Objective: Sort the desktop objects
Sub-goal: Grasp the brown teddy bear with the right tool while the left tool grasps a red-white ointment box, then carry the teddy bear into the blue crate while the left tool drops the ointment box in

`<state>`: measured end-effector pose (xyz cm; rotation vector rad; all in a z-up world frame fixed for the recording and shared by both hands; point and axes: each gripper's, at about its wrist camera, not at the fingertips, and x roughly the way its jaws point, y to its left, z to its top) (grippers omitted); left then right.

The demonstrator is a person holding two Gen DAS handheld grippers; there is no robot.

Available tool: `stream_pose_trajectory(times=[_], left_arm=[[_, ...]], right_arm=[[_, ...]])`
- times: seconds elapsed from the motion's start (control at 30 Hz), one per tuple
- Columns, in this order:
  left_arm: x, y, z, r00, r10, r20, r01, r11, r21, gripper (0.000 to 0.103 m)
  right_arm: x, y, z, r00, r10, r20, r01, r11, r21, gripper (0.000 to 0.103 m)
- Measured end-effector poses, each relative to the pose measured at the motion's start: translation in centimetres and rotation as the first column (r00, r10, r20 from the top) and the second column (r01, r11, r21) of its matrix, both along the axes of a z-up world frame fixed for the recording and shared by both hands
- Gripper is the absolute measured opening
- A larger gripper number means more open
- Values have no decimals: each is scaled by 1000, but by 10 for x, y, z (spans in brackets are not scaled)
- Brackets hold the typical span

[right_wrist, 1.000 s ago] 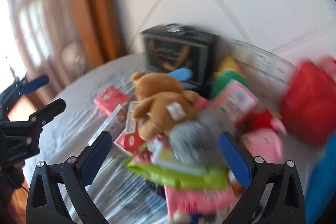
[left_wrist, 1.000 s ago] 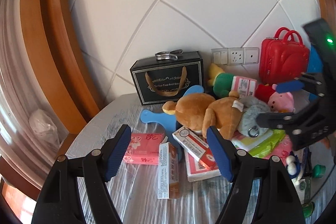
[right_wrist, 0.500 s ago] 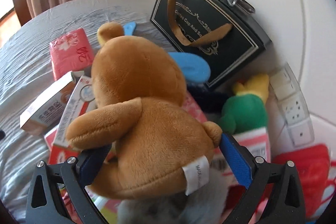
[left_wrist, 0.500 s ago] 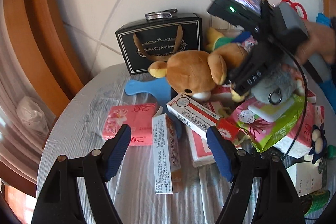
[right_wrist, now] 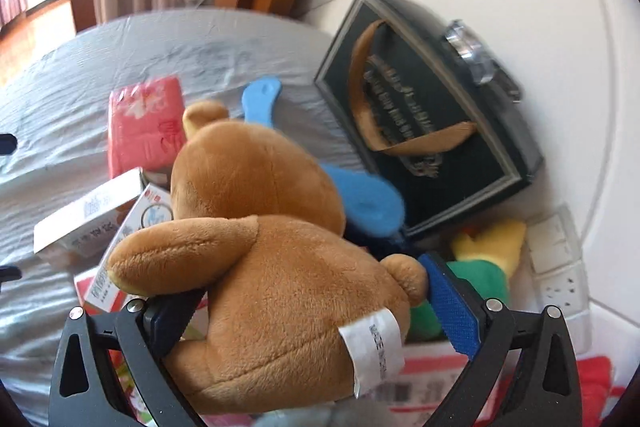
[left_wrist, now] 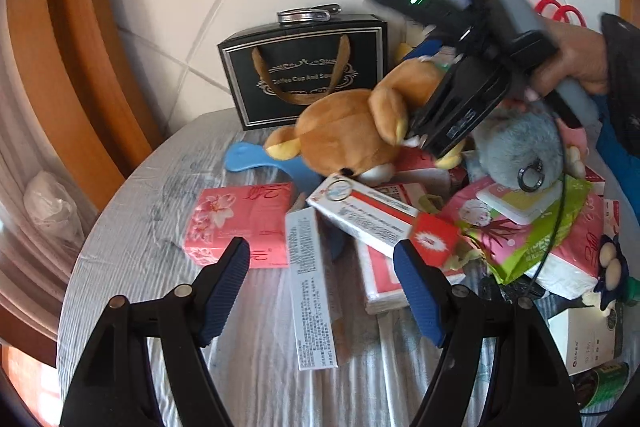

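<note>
Two handheld grippers work a cluttered table (left_wrist: 132,227) as the sorting starts. Nearest the lens, the left gripper (left_wrist: 320,255) hovers with its fingers released and nothing gripped; one long white carton (left_wrist: 312,291) lies on the cloth between them, one pink tissue pack (left_wrist: 240,223) just outside the left finger, and one red-and-white carton (left_wrist: 364,215) just beyond the right fingertip. Further on, the right gripper (right_wrist: 312,291) straddles the single brown plush bear (right_wrist: 280,267): one finger is tucked under the bear's arm and the other pad sits against its rump. Whether the pads are squeezing or only touching cannot be told. The step in hand looks to be picking the bear out of the pile. It would go best with a firm close across the torso, not the limp arm, then a straight lift so the cartons under its head are not dragged along. Beyond the fingertips lie one blue paddle-shaped piece (left_wrist: 248,157), one green-and-yellow plush (right_wrist: 480,279) and, against the wall, one black gift box (left_wrist: 308,75).
</note>
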<state>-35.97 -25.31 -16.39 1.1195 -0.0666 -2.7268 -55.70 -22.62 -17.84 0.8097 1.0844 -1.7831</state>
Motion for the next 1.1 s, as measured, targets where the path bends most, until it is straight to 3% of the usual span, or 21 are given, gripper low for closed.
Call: stream_pose_trajectory(times=[0.07,0.17,0.2,0.37,0.5,0.63,0.8,0.87,0.9,1.1], left_arm=[[-2,3,0,1000,-4,1,4,1000,-1,74],[-13,2,-2,1000,5,7,-5,1000,21,74],[-18,1,-2,1000,20,11,-20,999,31,74],[-47,-2,-11,997,50,51,-58,985,160,74],[-67,6,-23,994,63,84,-78,978,191,74],[-83,4,-50,979,124,164,-162,956,244,74],[-87,-1,-67,968,166,186,-205,955,215,74],[-83,-5,-66,981,115,153,-154,950,270,48],[-81,-5,-64,986,84,147,-124,950,286,43],[-52,-5,-41,995,37,89,-56,976,212,42]], right_arm=[[1,-9,-14,1000,21,-15,-19,997,75,103],[0,-16,-21,1000,-26,-9,27,996,89,101],[-2,-16,-19,998,-64,-2,64,994,84,91],[-14,5,6,971,-211,113,217,975,-42,84],[-26,36,18,938,-274,213,303,945,-120,84],[-27,52,19,928,-302,218,336,931,-140,84],[-24,66,30,920,-325,218,370,904,-213,84],[-21,71,34,916,-332,226,382,892,-240,84],[-20,73,37,914,-335,231,389,885,-255,84],[-3,108,66,885,-374,277,458,807,-373,84]])
